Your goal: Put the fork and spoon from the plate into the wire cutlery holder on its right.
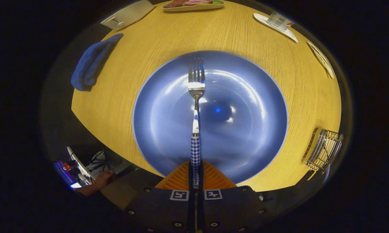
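Grasping the fork (196, 106) by its checked handle, the gripper (196, 176) has both fingers pressed together on it, tines pointing ahead over the middle of the blue plate (246, 145). The plate sits on the wooden surface (116, 106), with the wire cutlery holder (324, 150) well to its right near the edge. A blue cloth (90, 63) lies off to the left.

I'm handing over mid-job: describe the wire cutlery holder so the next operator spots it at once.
Start at the big blue plate in the middle of the round wooden table, ahead of the fingers, which are shut on the fork. The wire cutlery holder stands to the plate's right, near the table's edge. It is the only open metal-wire basket there.
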The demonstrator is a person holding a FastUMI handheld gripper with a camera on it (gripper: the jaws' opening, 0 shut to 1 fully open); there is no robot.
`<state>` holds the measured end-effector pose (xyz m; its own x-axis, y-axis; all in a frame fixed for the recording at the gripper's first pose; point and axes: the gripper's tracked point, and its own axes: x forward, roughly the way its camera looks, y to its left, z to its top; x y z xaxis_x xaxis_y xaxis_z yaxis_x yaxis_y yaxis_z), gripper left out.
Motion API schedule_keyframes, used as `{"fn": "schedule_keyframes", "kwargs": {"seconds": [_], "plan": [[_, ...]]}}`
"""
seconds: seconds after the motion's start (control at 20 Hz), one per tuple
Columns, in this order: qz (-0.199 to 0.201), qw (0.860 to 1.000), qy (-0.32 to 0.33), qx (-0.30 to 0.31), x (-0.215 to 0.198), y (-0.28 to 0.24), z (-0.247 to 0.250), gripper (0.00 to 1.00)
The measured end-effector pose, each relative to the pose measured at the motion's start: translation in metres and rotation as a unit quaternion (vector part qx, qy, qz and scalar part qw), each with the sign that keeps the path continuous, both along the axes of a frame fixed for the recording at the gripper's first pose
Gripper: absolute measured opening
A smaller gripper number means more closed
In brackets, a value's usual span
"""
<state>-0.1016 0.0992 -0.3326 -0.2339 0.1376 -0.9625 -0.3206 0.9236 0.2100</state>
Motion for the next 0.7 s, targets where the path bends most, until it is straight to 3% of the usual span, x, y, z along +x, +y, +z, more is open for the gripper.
{"fn": "schedule_keyframes", "kwargs": {"seconds": [0.25,0.7], "plan": [[0.016,1.0,0.016,0.013,0.014,-0.009,0.029,0.03],[0.024,0.997,0.075,-0.018,0.009,-0.101,0.084,0.03]]}}
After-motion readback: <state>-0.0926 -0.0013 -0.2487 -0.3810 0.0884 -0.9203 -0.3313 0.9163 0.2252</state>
